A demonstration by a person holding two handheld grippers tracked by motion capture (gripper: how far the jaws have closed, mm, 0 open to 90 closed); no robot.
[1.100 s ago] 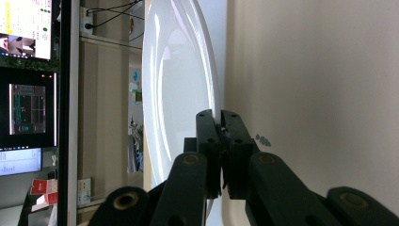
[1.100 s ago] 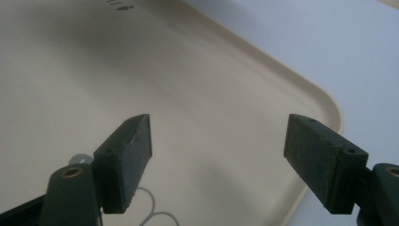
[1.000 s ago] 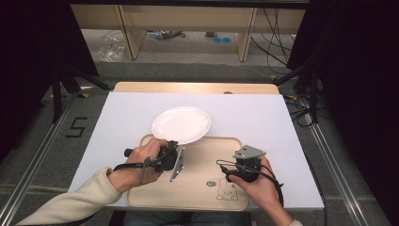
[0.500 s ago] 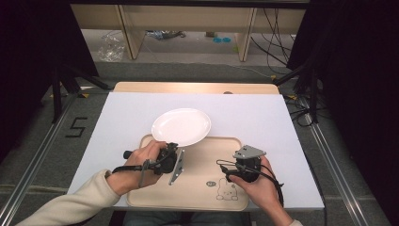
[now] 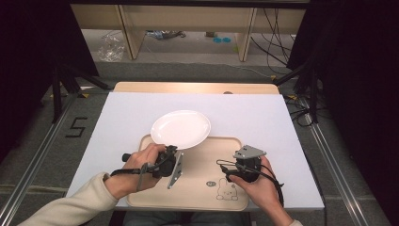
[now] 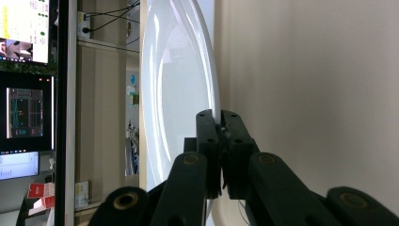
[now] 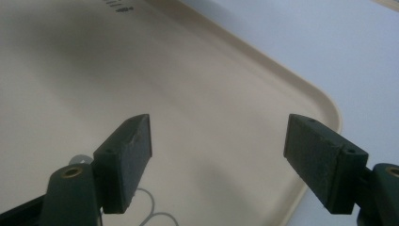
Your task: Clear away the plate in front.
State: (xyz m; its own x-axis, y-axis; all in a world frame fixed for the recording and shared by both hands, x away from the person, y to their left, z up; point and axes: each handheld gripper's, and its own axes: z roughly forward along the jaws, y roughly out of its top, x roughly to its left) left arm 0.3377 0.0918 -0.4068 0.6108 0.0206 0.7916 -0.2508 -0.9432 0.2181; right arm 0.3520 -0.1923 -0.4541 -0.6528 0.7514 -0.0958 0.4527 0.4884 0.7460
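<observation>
The left gripper [image 6: 220,123] pinches the rim of the white plate [image 5: 180,129] near the frame's middle. The right gripper [image 7: 219,155] gapes wide over the tan tray [image 5: 207,160], holding nothing. Its own view shows bare tray.

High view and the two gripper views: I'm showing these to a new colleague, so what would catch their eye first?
The white plate at the middle of the table, its near edge over the beige tray. The left gripper has its jaws shut on the plate's rim, shown close in the left gripper view. The right gripper hangs open over the tray, near a printed rabbit.
</observation>
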